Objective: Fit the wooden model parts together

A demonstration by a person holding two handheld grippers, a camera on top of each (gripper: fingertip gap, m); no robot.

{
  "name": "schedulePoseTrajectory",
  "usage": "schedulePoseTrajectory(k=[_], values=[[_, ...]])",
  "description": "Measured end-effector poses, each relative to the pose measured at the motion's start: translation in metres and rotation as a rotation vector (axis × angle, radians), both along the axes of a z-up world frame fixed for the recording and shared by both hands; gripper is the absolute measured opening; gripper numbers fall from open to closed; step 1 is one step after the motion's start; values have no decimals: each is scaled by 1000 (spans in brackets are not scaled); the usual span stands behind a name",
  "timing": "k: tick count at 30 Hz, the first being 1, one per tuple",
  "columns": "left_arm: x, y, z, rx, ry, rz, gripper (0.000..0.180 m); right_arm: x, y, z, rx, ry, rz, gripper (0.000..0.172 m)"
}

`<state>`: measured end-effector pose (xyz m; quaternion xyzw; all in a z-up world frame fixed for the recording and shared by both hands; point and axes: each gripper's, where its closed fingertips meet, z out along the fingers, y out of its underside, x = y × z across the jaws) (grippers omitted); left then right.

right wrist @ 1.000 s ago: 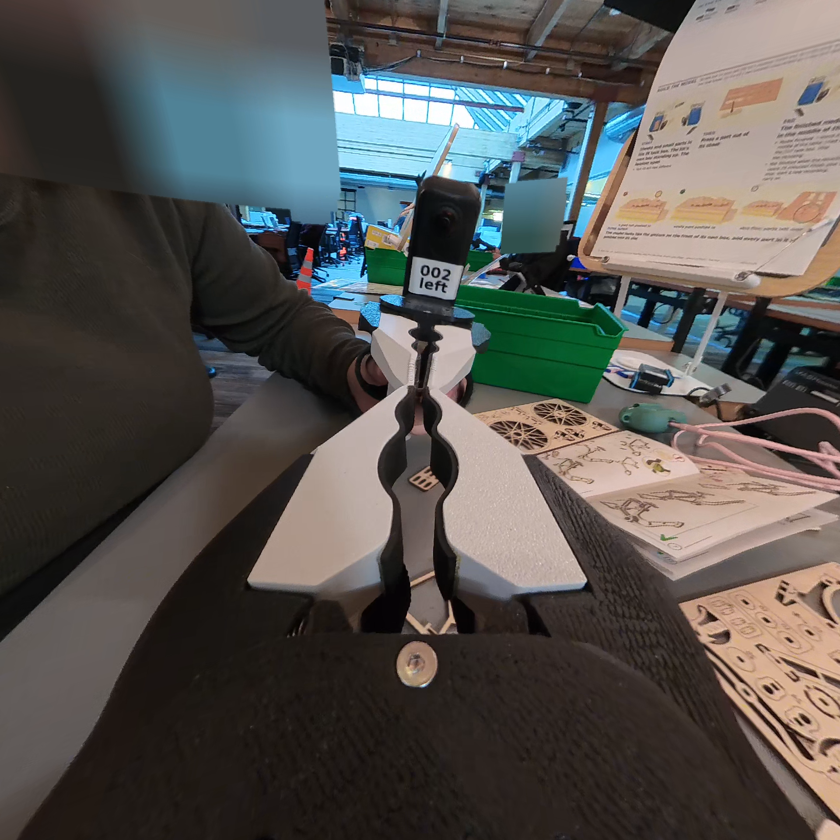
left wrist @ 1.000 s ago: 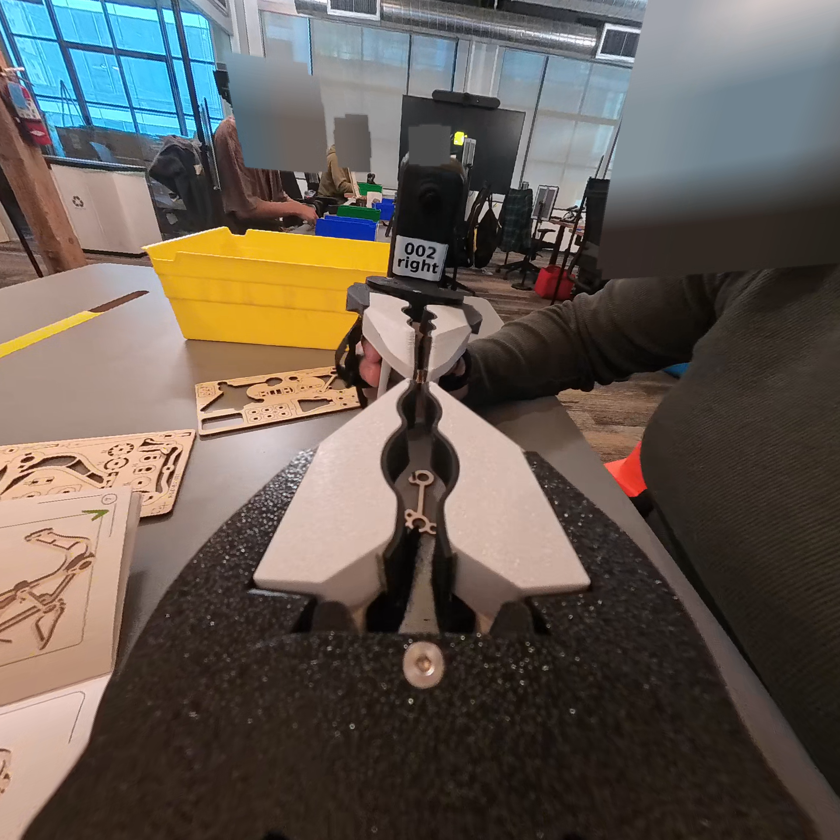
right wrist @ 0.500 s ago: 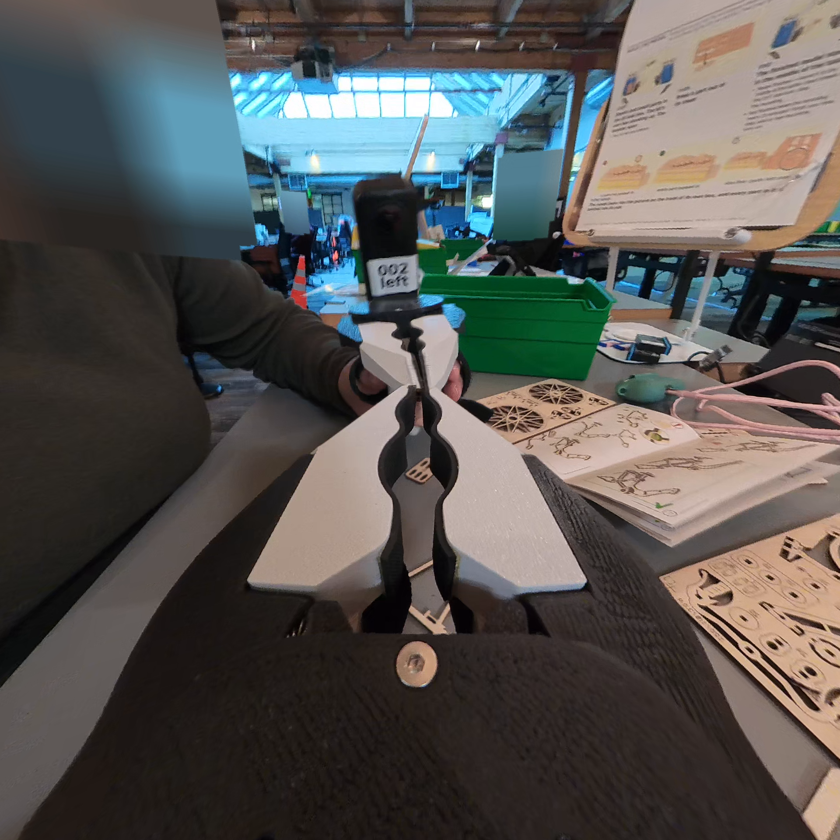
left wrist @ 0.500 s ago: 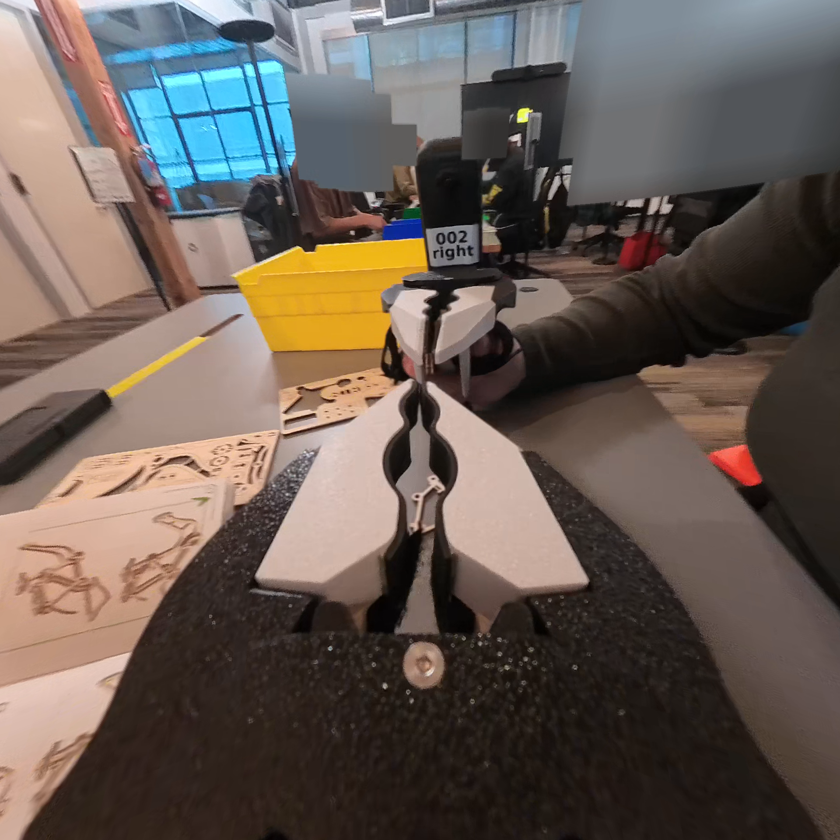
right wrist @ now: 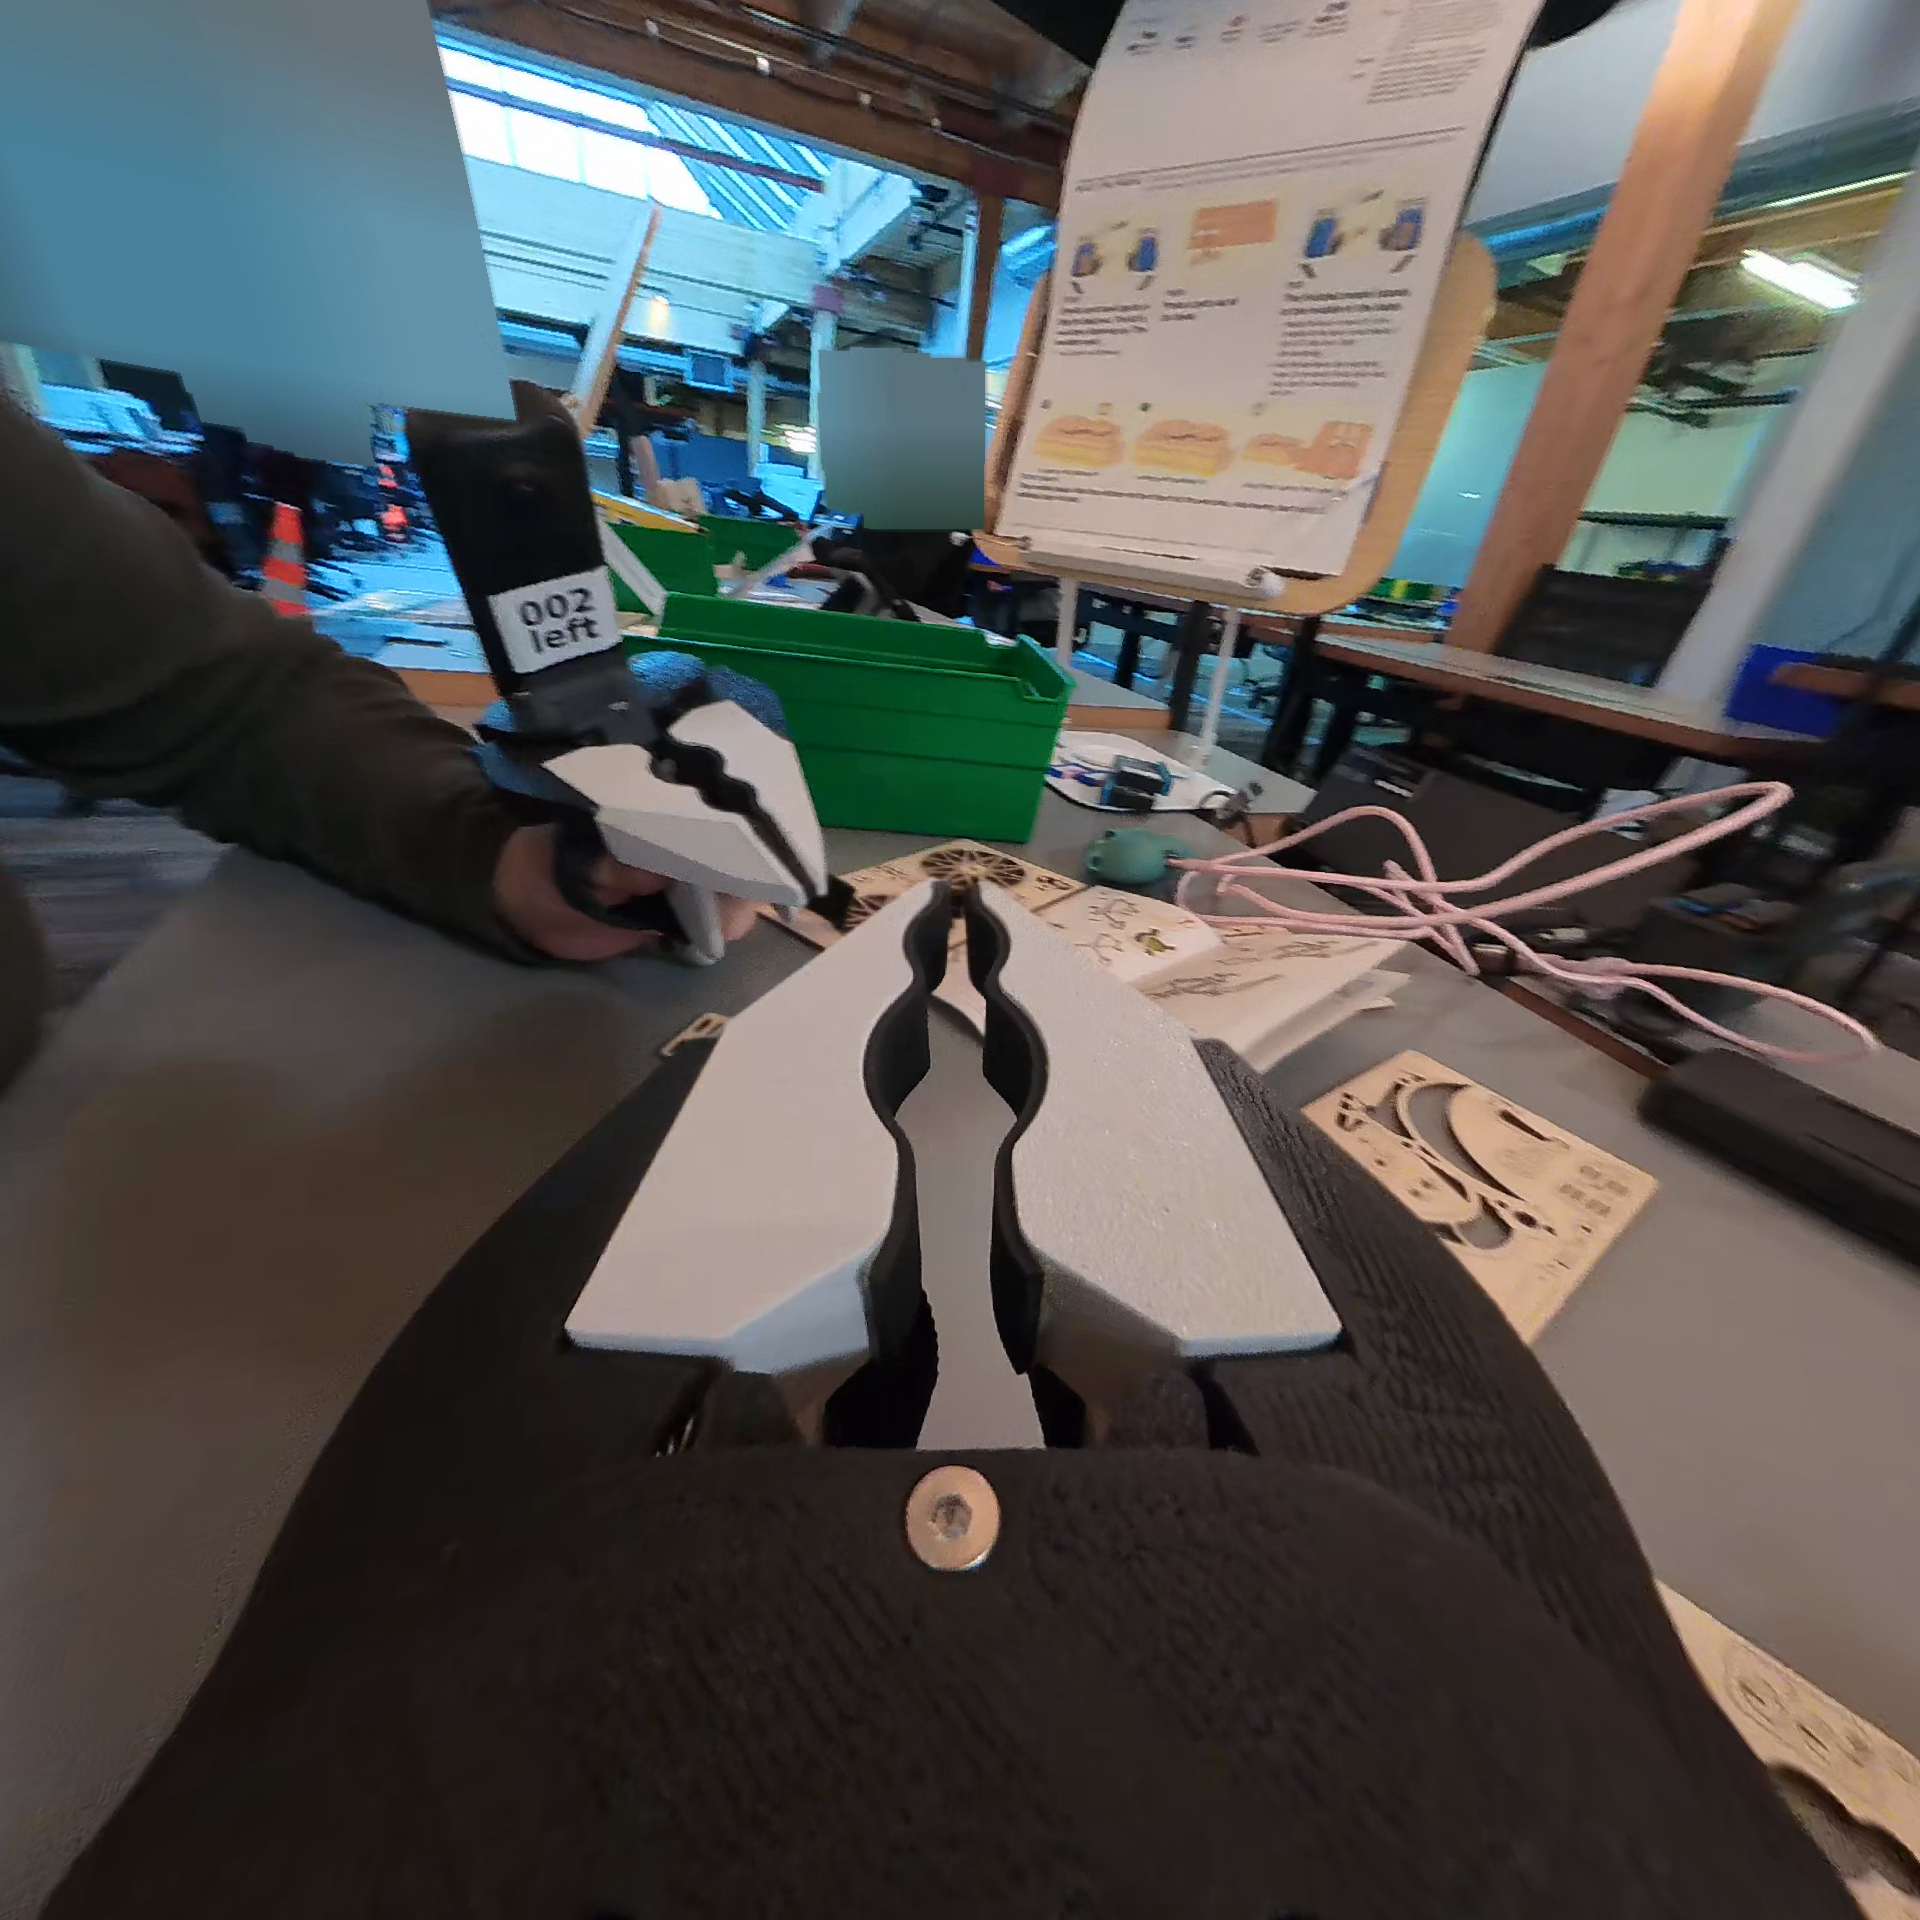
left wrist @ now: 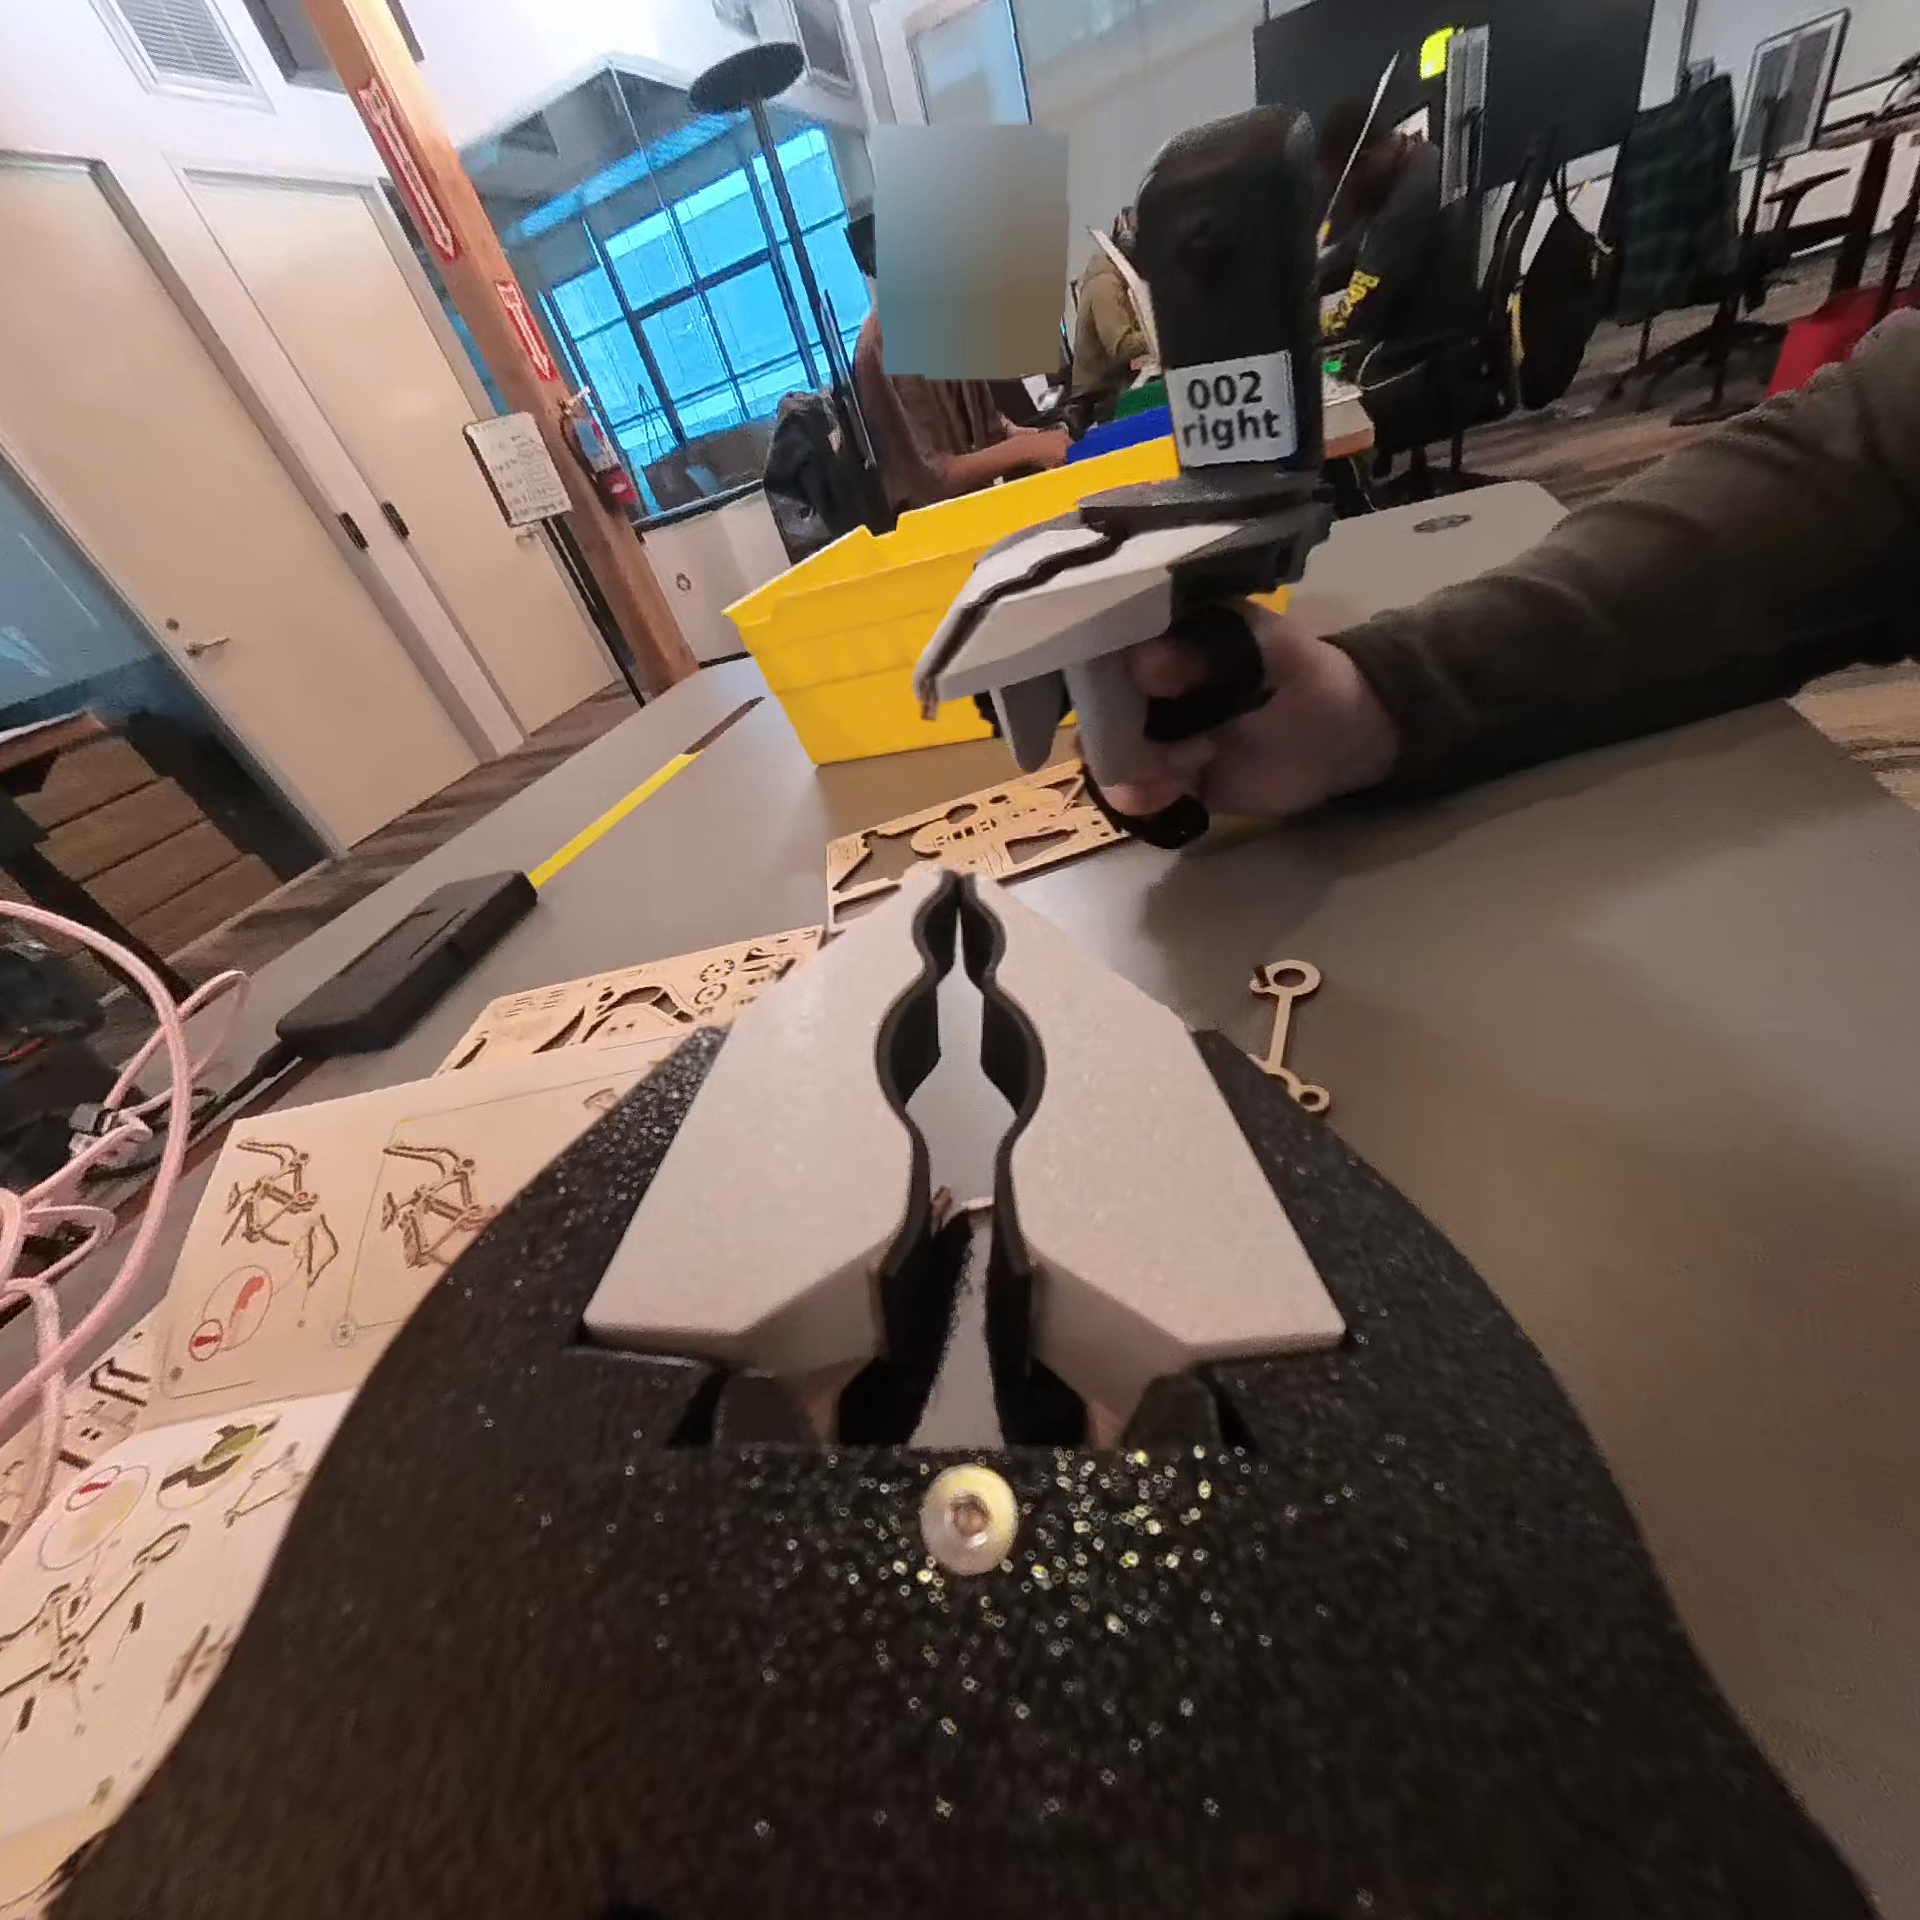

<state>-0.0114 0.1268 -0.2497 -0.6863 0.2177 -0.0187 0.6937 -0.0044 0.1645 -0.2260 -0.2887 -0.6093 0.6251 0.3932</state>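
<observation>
Wooden key-shaped part [left wrist: 1288, 1034] lies flat on the grey desk [left wrist: 1610, 1091], just right of the left claw [left wrist: 958, 885] and apart from it. A second small wooden piece [right wrist: 698, 1033] lies on the desk just left of the right claw [right wrist: 957, 896], partly hidden behind it. Both claws are pressed together at the tips with nothing between them; in the left wrist view the right claw hangs above the desk, in front of a yellow bin [left wrist: 862, 634], held by a hand [left wrist: 1278, 717] in a dark sleeve.

Cut-out wooden sheets lie about: one [left wrist: 966, 831] under that hand, another [left wrist: 634, 1003] left of the left claw, a wheel-patterned one [right wrist: 977, 868] beyond the right claw's tips, and one [right wrist: 1496, 1164] to its right. Instruction booklets [left wrist: 301, 1226] sit at the near left. A green bin [right wrist: 883, 727] stands at the far side, with a teal object [right wrist: 1127, 854] and pink cord [right wrist: 1507, 904] to its right. A page on a stand [right wrist: 1268, 281] rises behind.
</observation>
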Motion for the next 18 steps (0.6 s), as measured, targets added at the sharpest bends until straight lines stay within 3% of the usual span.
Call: schedulePoseTrajectory(k=[11,18], values=[[-7,2,-4,-55,-108,-14,0,-5,12,-4,-37,-25,-46,1],[-4,2,-6,-65,-91,-18,0,-7,12,-6,-27,-35,-57,1]])
